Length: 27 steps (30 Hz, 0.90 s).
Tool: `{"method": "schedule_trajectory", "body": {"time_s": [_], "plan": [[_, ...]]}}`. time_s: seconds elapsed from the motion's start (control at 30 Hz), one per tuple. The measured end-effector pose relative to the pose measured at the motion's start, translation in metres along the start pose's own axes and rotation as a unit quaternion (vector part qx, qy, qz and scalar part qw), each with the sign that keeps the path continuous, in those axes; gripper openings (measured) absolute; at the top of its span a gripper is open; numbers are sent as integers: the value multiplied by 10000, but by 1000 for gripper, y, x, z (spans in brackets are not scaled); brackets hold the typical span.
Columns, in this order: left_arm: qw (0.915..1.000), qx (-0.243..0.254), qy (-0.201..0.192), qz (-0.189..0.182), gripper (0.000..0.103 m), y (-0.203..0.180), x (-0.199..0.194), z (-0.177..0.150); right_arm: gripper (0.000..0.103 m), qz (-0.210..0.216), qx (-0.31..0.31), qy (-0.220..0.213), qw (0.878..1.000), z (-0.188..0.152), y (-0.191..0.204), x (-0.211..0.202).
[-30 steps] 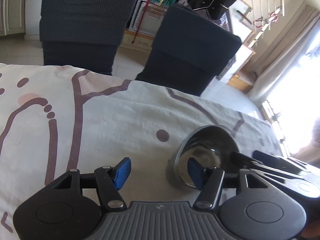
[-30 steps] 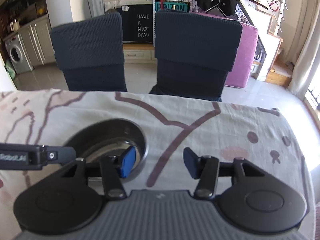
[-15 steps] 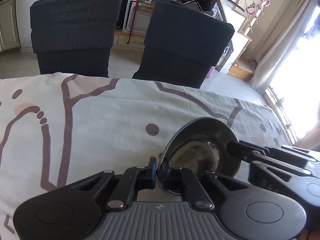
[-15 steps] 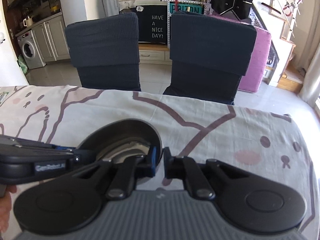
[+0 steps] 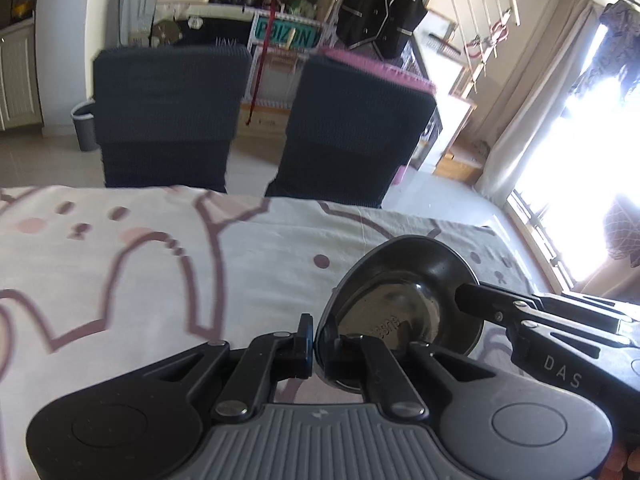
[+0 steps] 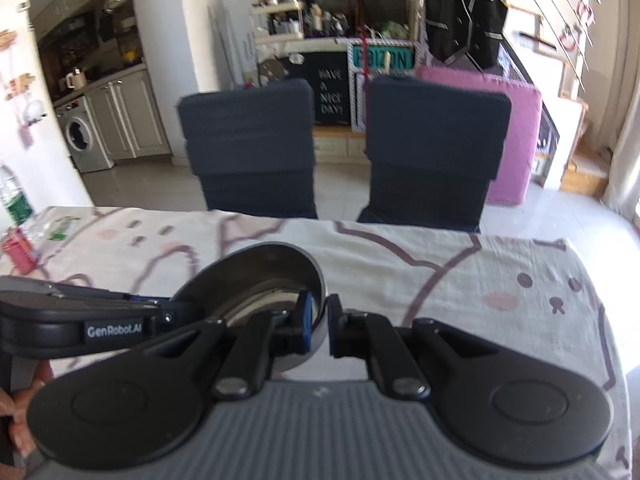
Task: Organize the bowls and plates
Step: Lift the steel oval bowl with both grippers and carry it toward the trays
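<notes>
A steel bowl [image 5: 404, 300] hangs above the patterned tablecloth, held from both sides. My left gripper [image 5: 318, 346] is shut on its left rim, one pad outside the wall and one inside. In the left wrist view my right gripper [image 5: 464, 298] reaches in from the right and clamps the opposite rim. From the right wrist the same steel bowl [image 6: 256, 280] sits left of centre, with my right gripper [image 6: 320, 324] shut on its right rim. My left gripper [image 6: 170, 314] comes in from the left edge there, its jaws hidden behind the bowl's rim.
Two dark chairs [image 6: 252, 144] [image 6: 432, 148] stand at the table's far edge. A red can [image 6: 18, 250] and a plastic bottle [image 6: 14, 198] sit at the far left of the tablecloth [image 6: 460, 280]. A hand [image 6: 16, 412] holds the left gripper.
Both grippers closed on the bowl's rim from opposite sides. The bowl then rose off the tablecloth with both hands, and more of the room shows beyond the table.
</notes>
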State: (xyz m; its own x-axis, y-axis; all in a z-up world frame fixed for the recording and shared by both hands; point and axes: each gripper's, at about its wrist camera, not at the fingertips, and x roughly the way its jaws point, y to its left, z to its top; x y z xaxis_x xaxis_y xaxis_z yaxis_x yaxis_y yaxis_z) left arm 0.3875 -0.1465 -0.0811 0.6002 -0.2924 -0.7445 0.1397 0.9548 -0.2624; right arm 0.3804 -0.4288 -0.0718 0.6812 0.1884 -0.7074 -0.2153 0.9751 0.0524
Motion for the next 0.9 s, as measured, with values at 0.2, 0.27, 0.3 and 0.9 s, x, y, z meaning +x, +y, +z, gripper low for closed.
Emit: {"method": "schedule_trajectory", "body": {"time_s": [0.2,0.27,0.3,0.9], "plan": [[9995,49,-254,165,5,20,-76,-19,9,123,-62,-225,9997,-8,53,-52],[9993,35,-306,203,5,29,-98,-27,9,213,-25,-293,9993,-13,69,-68],[9992,41,-328,218,5,33,-108,-30,9,261,-17,-324,9991,-16,78,-76],[9981,299,-342,417,6,123,-213,-110,11,945,123,-230,9952,-89,192,-140]]}}
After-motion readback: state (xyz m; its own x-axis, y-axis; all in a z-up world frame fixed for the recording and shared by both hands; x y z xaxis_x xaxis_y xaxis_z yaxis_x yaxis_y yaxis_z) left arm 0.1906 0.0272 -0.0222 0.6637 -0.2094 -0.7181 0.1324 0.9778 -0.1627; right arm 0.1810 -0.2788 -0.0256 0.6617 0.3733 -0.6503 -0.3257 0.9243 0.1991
